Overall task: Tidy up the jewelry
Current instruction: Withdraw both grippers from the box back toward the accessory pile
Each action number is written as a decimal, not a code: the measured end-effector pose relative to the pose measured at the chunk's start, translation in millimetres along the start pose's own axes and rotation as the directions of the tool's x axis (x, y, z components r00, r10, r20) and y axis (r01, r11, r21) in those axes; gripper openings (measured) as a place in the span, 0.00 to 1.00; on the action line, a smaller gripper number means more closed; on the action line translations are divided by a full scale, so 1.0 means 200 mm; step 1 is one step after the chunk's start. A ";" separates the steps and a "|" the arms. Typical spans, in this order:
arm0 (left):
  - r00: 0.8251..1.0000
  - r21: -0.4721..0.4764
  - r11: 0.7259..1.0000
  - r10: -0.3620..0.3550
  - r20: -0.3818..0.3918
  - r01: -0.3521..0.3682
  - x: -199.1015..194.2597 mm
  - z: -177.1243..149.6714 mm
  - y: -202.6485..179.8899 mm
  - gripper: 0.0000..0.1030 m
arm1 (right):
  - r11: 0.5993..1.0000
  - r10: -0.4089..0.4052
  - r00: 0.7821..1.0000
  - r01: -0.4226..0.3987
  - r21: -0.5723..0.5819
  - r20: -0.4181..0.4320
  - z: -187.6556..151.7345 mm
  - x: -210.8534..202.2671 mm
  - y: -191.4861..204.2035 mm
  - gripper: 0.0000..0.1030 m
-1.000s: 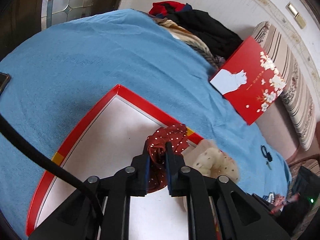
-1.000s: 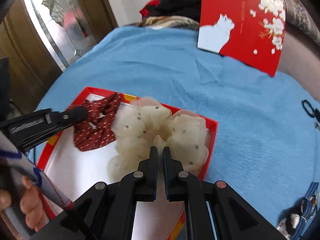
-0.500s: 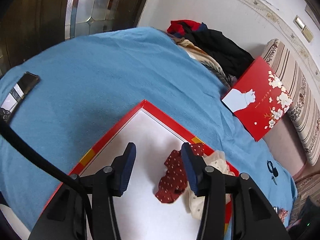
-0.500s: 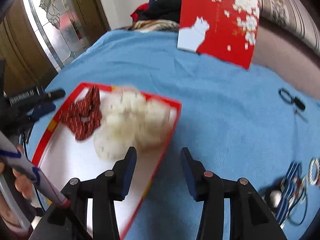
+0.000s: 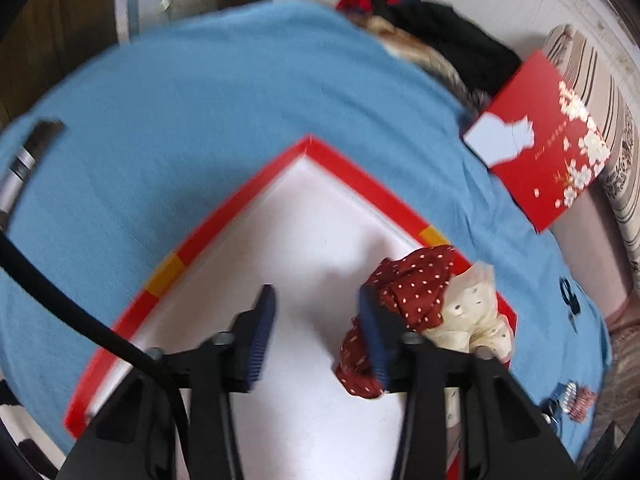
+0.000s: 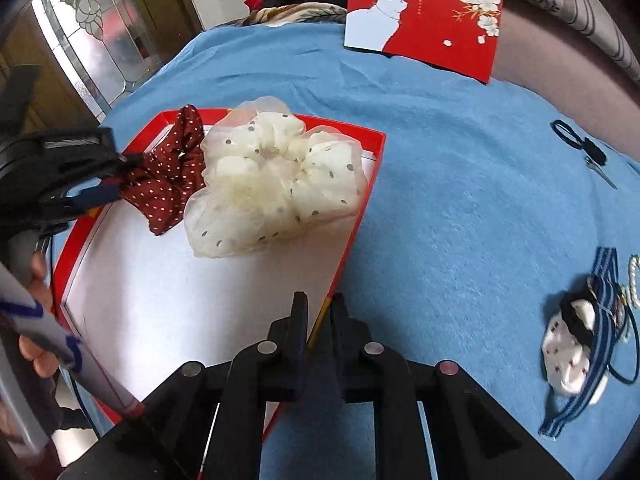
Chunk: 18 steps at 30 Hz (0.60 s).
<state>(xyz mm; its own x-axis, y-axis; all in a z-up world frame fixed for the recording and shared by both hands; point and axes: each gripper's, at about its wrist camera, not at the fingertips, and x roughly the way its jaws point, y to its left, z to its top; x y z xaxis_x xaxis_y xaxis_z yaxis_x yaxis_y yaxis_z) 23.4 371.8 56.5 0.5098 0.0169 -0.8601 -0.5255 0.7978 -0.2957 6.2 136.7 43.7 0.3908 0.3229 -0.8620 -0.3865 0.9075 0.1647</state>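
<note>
Scrunchies are sitting together at the far corner of the red tray (image 6: 362, 184), the dark red dotted one (image 6: 172, 176) touching the cream sheer one (image 6: 276, 184) at its 9 o'clock.

Left gripper (image 5: 316, 320) is hovering over the white tray floor with its jaws spread wide and nothing between them; its right finger is overlapping the red scrunchie (image 5: 412, 292) in the left wrist view, though contact cannot be confirmed. Right gripper (image 6: 318, 320) is hanging over the tray's near edge, fingers almost together with a thin gap and nothing held.

Remaining pieces appear to be the tangle at 3 o'clock on the blue cloth (image 6: 460, 184): a blue striped band (image 6: 596, 364), a spotted white piece and something pearl-like at the frame edge. Judging from this, the right gripper should be opening fully before swinging that way, then pinching one item at a thick fold instead of raking the whole tangle. Keeping the left one lifted would avoid dragging the red scrunchie out of place.

Cream scrunchie is looking puffy, translucent, grey-dotted; the red one is looking flatter and creased.
</note>
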 end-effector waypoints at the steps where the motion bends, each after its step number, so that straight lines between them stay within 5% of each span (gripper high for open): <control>1: 1.000 -0.004 1.000 -0.016 -0.022 0.016 0.03 0.00 0.00 0.32 | 1.000 0.002 1.000 -0.002 0.007 -0.001 -0.01 -0.01 -0.01 0.12; 7: 0.999 0.033 0.999 0.027 0.029 -0.028 0.10 0.03 -0.10 0.35 | 0.999 0.033 0.999 -0.033 0.003 0.000 -0.04 -0.06 -0.03 0.15; 11: 0.998 -0.004 0.999 0.040 0.047 -0.040 0.06 0.02 -0.09 0.36 | 0.999 0.038 0.997 -0.039 0.006 0.063 -0.10 -0.21 -0.06 0.34; 18: 0.980 0.038 0.998 0.043 0.193 -0.051 -0.25 -0.10 -0.13 0.50 | 0.996 -0.087 0.982 0.087 0.008 0.170 -0.29 -0.61 -0.29 0.48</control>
<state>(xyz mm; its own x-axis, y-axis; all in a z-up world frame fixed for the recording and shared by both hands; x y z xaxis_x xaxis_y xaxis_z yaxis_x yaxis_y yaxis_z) -1.1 338.5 98.9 0.6090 0.1671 -0.7753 -0.5244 0.8182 -0.2355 -68.0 29.3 110.3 0.5597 0.2837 -0.7786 -0.3441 0.9343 0.0930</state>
